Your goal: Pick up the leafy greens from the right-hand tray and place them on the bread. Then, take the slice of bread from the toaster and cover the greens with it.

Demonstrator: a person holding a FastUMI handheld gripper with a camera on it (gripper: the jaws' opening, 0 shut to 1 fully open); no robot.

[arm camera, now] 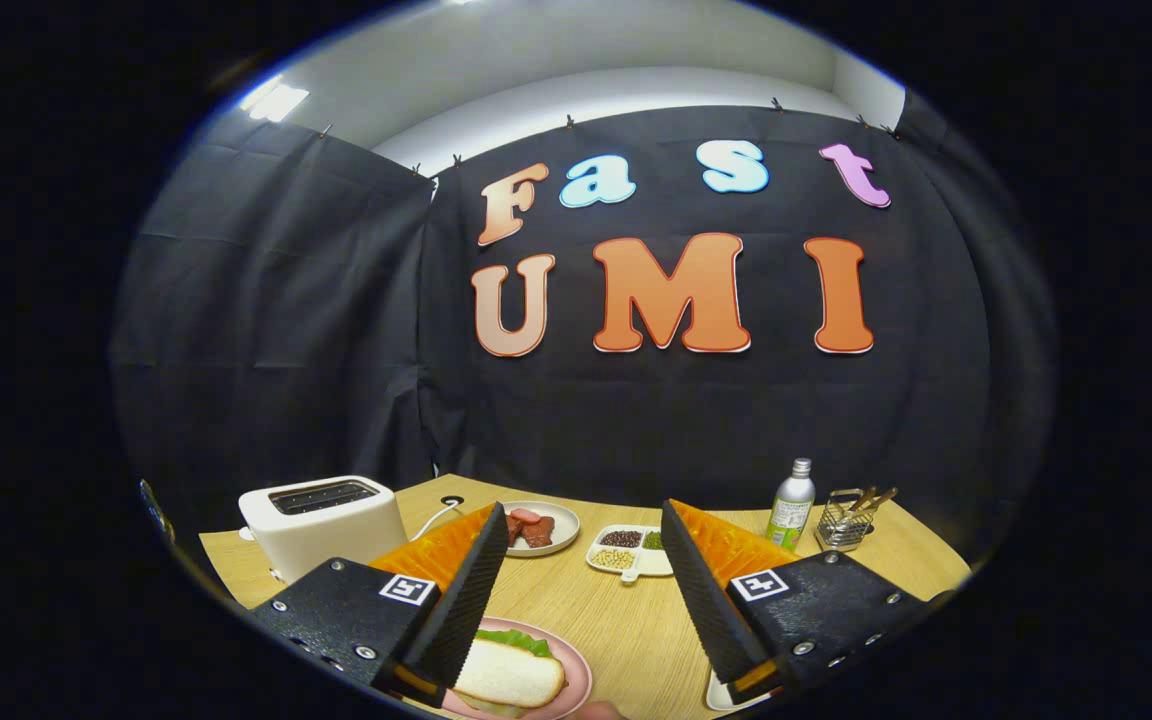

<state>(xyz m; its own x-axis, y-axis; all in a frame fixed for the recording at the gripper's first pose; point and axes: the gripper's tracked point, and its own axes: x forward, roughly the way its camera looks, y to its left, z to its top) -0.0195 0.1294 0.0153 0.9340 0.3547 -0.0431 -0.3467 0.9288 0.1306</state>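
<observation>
A hand-held gripper hangs above a wooden desk, its fingers spread wide and holding nothing. Low between the fingers, close against the left one, a pink plate carries a slice of bread with greens tucked at its far edge; whether the greens lie under the slice or just behind it cannot be told. The left finger overlaps the plate's near side. By the right finger's lower end a white tray peeks out, its contents hidden.

Beyond the left finger stands a white toaster, slots up, with a cord running toward a small round hole in the desk. Whether a slice sits in the slots cannot be made out. Ahead of the gap between the fingers a pale plate holds reddish pieces of meat, and just beside it, toward the right finger, a white divided dish holds dark beans, pale beans and something green in separate compartments. Beyond the right finger a bottle with a silver cap stands upright next to a wire basket holding wooden sticks. Black cloth closes off the back of the booth.
</observation>
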